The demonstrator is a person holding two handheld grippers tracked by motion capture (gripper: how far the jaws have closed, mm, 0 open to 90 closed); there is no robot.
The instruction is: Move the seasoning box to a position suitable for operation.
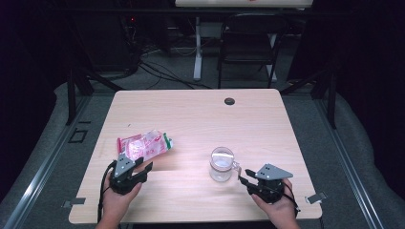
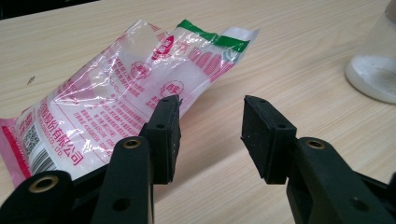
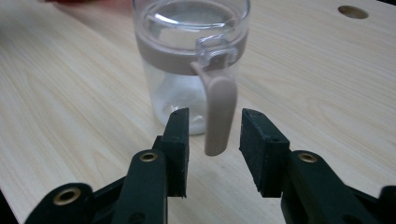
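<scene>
A clear plastic bag (image 1: 144,146) with pink print and a green strip lies flat on the left half of the table (image 1: 191,114). My left gripper (image 1: 145,168) is open just at the bag's near edge; in the left gripper view its left jaw overlaps the bag (image 2: 116,98) and the right jaw is over bare wood. A clear glass jar (image 1: 222,164) with a taupe band and a hanging taupe handle (image 3: 220,114) stands near the front right. My right gripper (image 1: 241,177) is open, and the handle hangs between its jaws, untouched.
A round cable hole (image 1: 229,101) sits near the table's far edge. A black folding chair (image 1: 248,43) and a white desk leg (image 1: 197,47) stand behind the table. The jar's base (image 2: 373,77) shows at the right of the left gripper view.
</scene>
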